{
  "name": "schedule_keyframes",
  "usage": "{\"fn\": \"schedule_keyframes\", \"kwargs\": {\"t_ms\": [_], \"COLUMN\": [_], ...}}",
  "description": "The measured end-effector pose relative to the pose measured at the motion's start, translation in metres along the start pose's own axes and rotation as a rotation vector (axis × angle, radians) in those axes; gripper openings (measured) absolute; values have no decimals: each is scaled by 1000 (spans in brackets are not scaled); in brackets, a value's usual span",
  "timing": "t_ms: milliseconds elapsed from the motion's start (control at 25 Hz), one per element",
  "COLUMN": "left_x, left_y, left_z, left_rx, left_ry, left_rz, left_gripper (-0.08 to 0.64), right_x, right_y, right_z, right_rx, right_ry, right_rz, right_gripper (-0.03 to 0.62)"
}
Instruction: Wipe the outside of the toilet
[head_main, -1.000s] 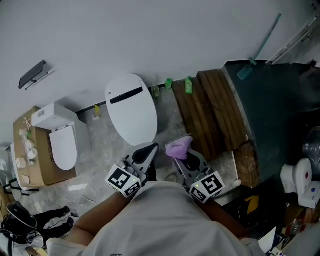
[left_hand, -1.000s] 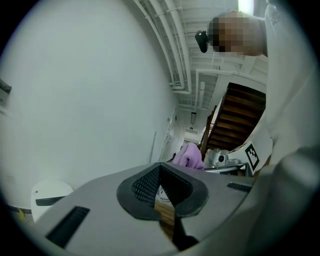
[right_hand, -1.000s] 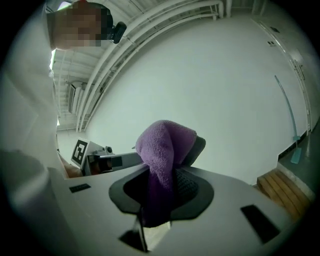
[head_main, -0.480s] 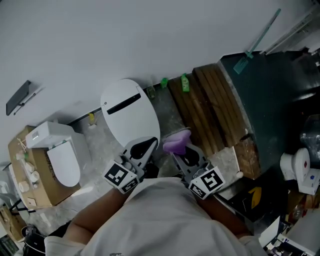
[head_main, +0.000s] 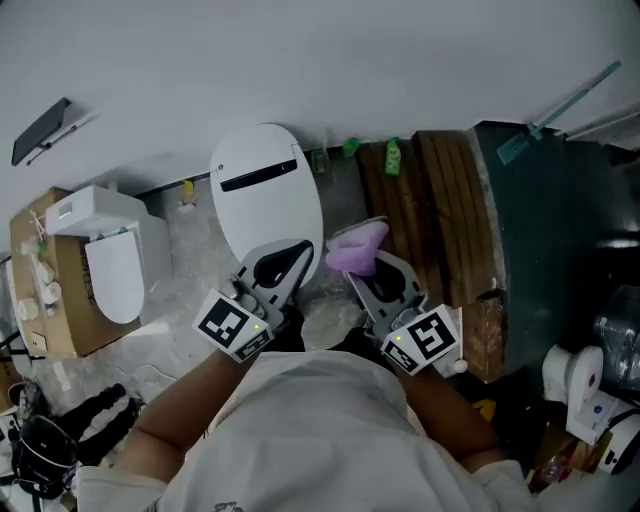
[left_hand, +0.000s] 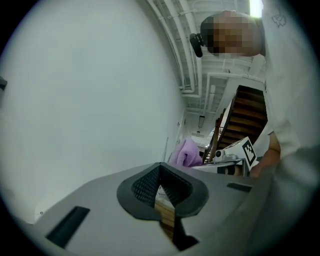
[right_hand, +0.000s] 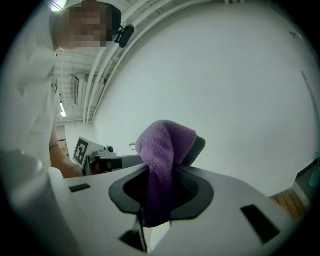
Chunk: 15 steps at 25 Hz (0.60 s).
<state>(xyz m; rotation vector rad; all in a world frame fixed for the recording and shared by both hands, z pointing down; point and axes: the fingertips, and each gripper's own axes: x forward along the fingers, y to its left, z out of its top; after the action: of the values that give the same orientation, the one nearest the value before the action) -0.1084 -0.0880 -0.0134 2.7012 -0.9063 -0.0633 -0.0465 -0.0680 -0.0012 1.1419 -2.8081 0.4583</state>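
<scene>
The white toilet (head_main: 265, 195) stands with its lid down against the pale wall. My left gripper (head_main: 298, 252) is shut with nothing in it, its tips over the toilet's front rim; whether they touch is unclear. In the left gripper view the left gripper (left_hand: 161, 167) has its jaws together, pointing up along the wall. My right gripper (head_main: 366, 250) is shut on a purple cloth (head_main: 356, 248), just right of the toilet's front. The cloth (right_hand: 162, 145) bunches above the jaws in the right gripper view. It also shows as the purple cloth (left_hand: 186, 153) in the left gripper view.
A second, smaller white toilet (head_main: 110, 265) sits on a cardboard box (head_main: 60, 310) at the left. Dark wooden planks (head_main: 440, 210) lie right of the toilet, with green bottles (head_main: 392, 155) at the wall. A dark green surface (head_main: 560, 220) fills the right. Black cables (head_main: 60, 430) lie lower left.
Both grippers moved up toward the toilet, and the left gripper's tips now overlap its front rim. The head view shifted. The cloth stays held.
</scene>
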Motion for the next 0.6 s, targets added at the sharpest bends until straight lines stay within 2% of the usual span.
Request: {"fn": "schedule_keyframes", "kwargs": {"t_ms": [360,600], "left_x": [27,51], "left_y": [-46,-66], "left_z": [-24,-55], "left_rx": [16,55], "left_ry": [-60,-91], "left_rz": [249,369], "left_gripper": [6,6], "right_x": [-59,-90], "right_y": [-54,-95], "right_z": [3,-34], "right_rx": [-120,-172], "right_ry": [-3,39], "right_rz": [211,314], "right_gripper": [92,92]}}
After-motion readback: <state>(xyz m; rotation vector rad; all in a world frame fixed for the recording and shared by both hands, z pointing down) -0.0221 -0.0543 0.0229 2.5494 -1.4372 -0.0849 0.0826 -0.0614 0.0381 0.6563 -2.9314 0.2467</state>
